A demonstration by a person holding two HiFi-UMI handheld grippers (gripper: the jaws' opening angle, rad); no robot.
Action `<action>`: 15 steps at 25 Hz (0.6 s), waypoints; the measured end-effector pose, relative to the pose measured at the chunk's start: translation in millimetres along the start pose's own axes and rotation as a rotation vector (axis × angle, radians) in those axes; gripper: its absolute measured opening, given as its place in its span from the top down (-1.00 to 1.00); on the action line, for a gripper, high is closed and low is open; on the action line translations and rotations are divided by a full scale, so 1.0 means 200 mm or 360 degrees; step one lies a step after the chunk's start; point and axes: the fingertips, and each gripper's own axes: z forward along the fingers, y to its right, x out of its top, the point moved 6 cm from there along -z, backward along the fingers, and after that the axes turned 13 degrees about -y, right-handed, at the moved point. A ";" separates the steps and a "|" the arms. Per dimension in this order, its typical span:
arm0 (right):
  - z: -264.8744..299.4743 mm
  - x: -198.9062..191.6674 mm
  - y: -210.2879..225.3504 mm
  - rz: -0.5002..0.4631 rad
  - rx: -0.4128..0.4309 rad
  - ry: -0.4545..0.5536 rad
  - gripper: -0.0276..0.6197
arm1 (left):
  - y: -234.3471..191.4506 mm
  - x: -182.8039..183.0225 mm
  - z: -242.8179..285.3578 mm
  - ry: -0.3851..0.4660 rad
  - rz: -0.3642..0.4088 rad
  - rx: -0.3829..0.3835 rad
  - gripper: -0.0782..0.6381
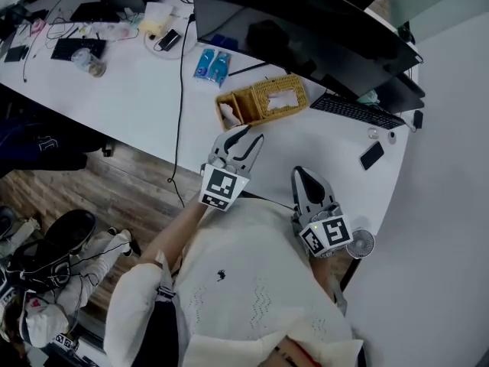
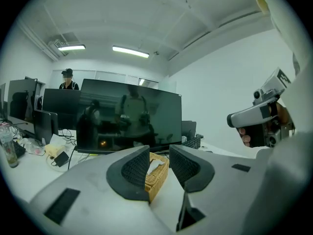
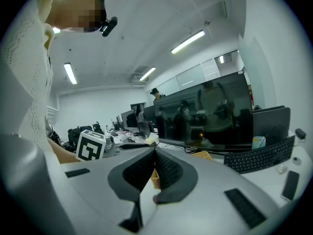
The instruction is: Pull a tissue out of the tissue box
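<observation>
The wicker tissue box [image 1: 263,102] is standing on the white table [image 1: 137,98] near its far edge, just in front of the monitor [image 1: 306,21]. The left gripper [image 1: 250,136] is hovering near the box, its jaws apart with nothing between them. The right gripper [image 1: 302,176] is hanging above the near edge, its jaws pressed together and empty.

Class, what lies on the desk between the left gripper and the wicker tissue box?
Nothing: only bare white desk separates the left gripper from the tissue box, as the head view shows.
</observation>
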 end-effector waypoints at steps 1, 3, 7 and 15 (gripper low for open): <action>0.01 0.00 0.01 0.0006 -0.0010 -0.0004 0.91 | -0.02 0.00 0.02 -0.0001 0.0009 0.0006 0.43; 0.03 0.01 0.02 0.0017 -0.0029 -0.0013 0.91 | -0.05 0.00 0.07 -0.0009 0.0013 0.0019 0.43; 0.03 0.02 0.04 0.0040 -0.0075 -0.0039 0.91 | -0.12 0.01 0.16 -0.0040 -0.0004 0.0028 0.43; 0.03 -0.01 0.09 0.0104 -0.0176 -0.0074 0.91 | -0.17 -0.08 0.42 -0.0199 0.0068 -0.0029 0.43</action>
